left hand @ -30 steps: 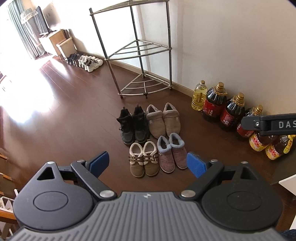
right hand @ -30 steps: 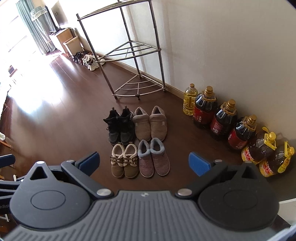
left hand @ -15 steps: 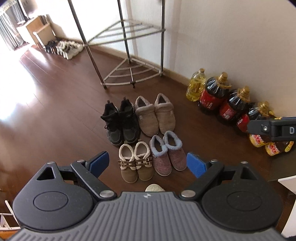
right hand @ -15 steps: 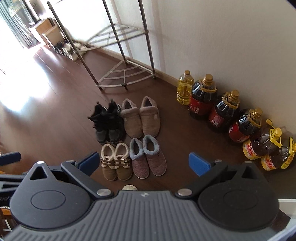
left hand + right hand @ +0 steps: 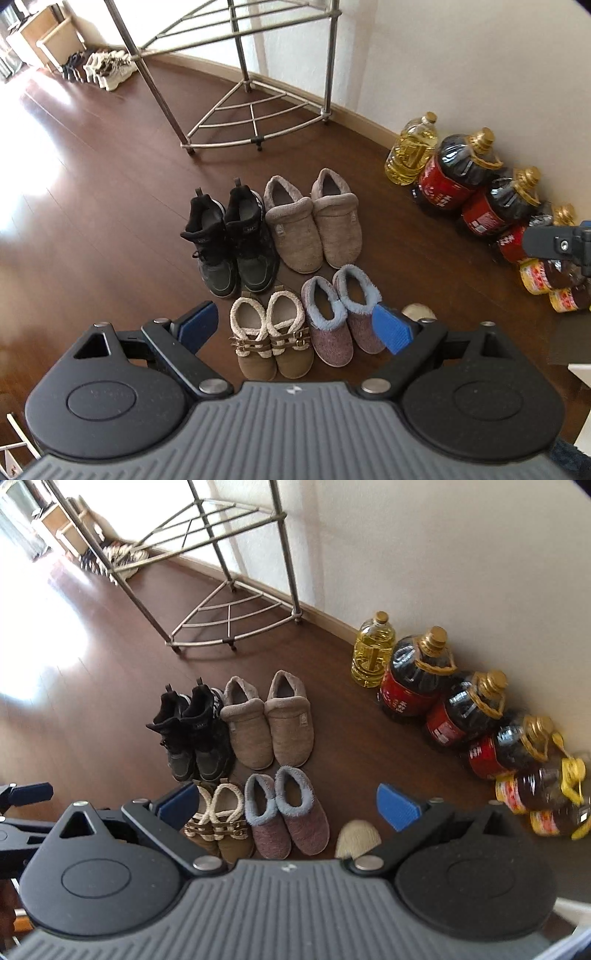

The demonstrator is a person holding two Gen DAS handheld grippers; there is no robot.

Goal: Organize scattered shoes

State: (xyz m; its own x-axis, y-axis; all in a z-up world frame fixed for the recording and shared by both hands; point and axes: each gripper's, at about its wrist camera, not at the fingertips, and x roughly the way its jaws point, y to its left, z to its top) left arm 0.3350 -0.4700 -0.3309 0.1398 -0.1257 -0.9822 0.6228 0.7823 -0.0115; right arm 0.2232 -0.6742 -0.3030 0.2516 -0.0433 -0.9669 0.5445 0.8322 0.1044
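Already, four pairs of shoes stood in a tidy two-by-two block on the wooden floor [image 5: 110,155]: black sneakers [image 5: 229,236] far left, beige slippers [image 5: 314,221] far right, brown fleece-lined shoes [image 5: 269,332] near left, and purple slippers [image 5: 340,317] near right, each pair side by side with toes toward the onlooker. The left gripper [image 5: 295,325] hovered above the near row, jaws spread wide and holding nothing; the right gripper [image 5: 288,805] hung likewise, jaws spread and empty. A pale rounded thing [image 5: 358,838] lay just right of the purple slippers; whether it was a shoe, I could not tell.

Judging by the layout, this fitted either a finished arrangement or a pause before moving the pairs to the metal corner rack [image 5: 251,114], whose visible tiers stood bare. Any grasp would do well to take a shoe by its heel collar, without nudging its neighbours.

Along the wall stood a row of jugs [image 5: 417,679]: one of clear yellow oil [image 5: 373,653], the rest dark with red or yellow labels, all capped and seemingly full.
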